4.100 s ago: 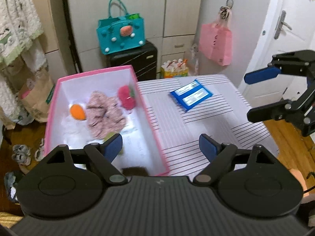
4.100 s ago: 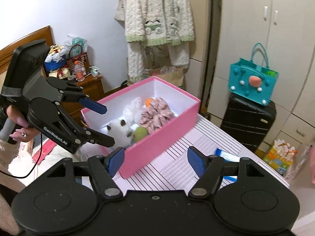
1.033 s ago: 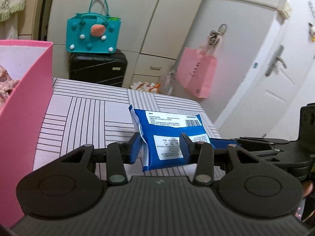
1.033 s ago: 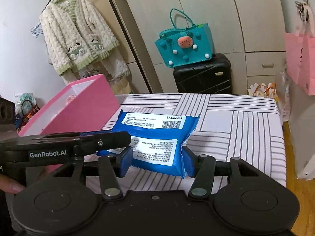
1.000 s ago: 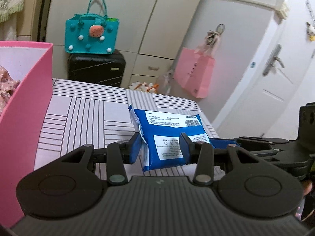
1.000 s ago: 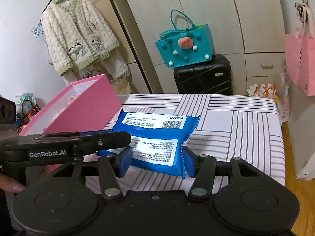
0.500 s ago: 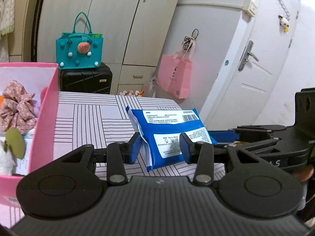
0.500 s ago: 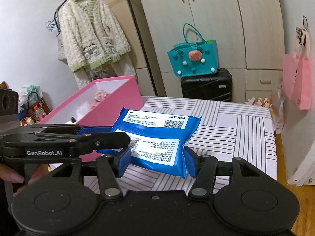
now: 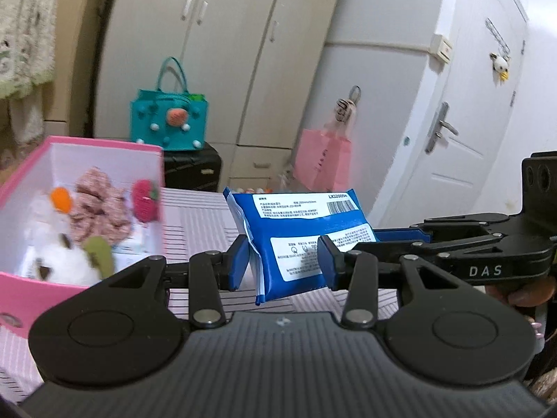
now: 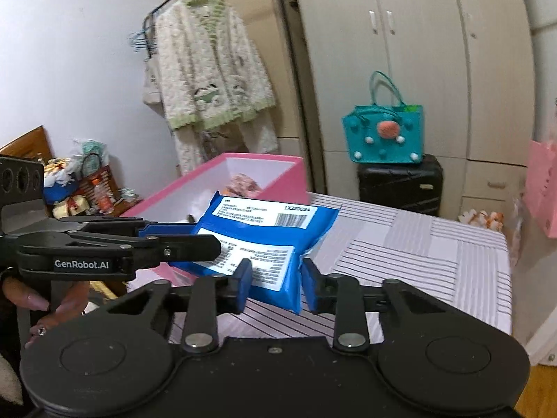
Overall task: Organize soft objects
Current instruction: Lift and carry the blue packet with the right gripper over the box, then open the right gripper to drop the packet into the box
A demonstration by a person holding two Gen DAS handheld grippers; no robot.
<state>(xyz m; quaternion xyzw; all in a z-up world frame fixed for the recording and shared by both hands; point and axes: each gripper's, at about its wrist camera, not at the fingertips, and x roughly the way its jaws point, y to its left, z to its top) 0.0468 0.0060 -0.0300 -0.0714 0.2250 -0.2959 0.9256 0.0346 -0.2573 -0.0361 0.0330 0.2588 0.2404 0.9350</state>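
A blue soft pack (image 9: 299,230) with white labels hangs in the air over the striped table (image 9: 202,216). My left gripper (image 9: 283,264) is shut on its near end. My right gripper (image 10: 276,284) grips another edge of the same pack (image 10: 264,240); its jaws are closing and the pads squeeze the pack between them. The right gripper (image 9: 383,240) reaches in from the right in the left wrist view. The pink box (image 9: 87,289) stands at the left and holds a white plush (image 9: 66,261), a floral cloth (image 9: 101,209) and a red plush strawberry (image 9: 144,202).
A teal bag (image 10: 383,136) sits on a black suitcase (image 10: 400,181) behind the table. A pink bag (image 9: 323,160) hangs by the white door (image 9: 463,132). A fluffy cardigan (image 10: 209,80) hangs at the back left. A hand (image 10: 55,303) holds the left gripper's handle.
Both grippers have risen with the pack and moved left, so the pink box's inside has come into the left wrist view. The right jaws have narrowed on the pack.
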